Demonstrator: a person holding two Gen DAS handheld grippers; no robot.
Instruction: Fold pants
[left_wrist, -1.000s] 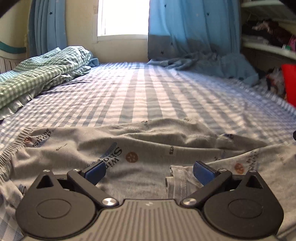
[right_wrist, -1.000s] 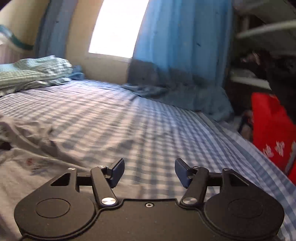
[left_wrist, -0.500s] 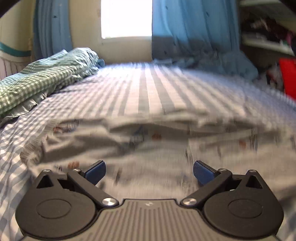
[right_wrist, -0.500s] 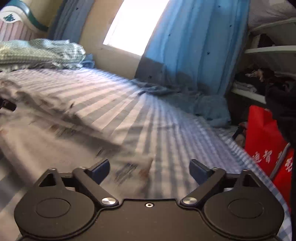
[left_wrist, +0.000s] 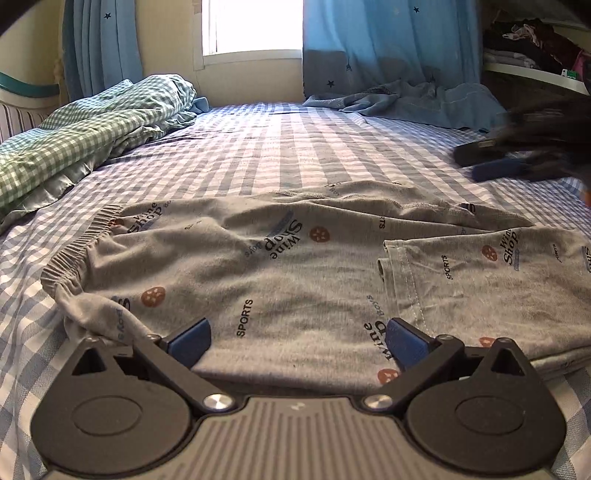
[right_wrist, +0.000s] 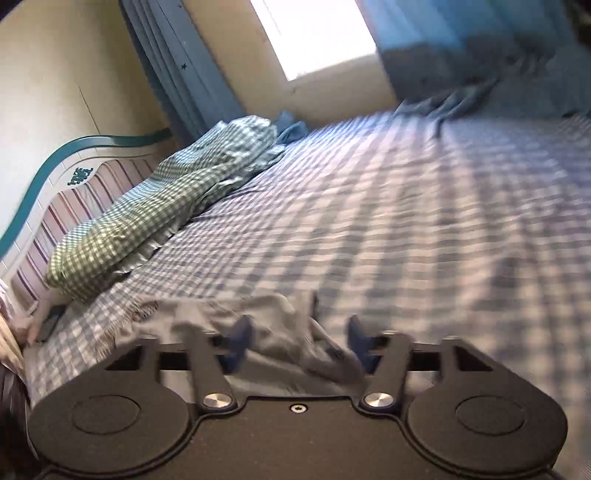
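Grey printed pants (left_wrist: 280, 266) lie spread on the checked bed sheet (left_wrist: 295, 147), waistband at the left, a leg hem folded over at the right (left_wrist: 406, 280). My left gripper (left_wrist: 297, 341) is open, low over the near edge of the pants, holding nothing. My right gripper (right_wrist: 299, 341) is open, tilted and blurred, over a bunched part of the pants (right_wrist: 266, 317). It also shows as a dark blur at the right of the left wrist view (left_wrist: 517, 155), above the far leg.
A green checked blanket (left_wrist: 92, 129) is heaped along the left of the bed by the striped headboard (right_wrist: 55, 195). Blue curtains (left_wrist: 388, 44) hang at the window, their ends pooling on the bed. Shelves with clothes (left_wrist: 535, 48) stand at the right.
My left gripper pulled back a little, showing more of the pants. My right gripper swung left, rolled, and came over the pants, with its jaws narrower than half a second ago.
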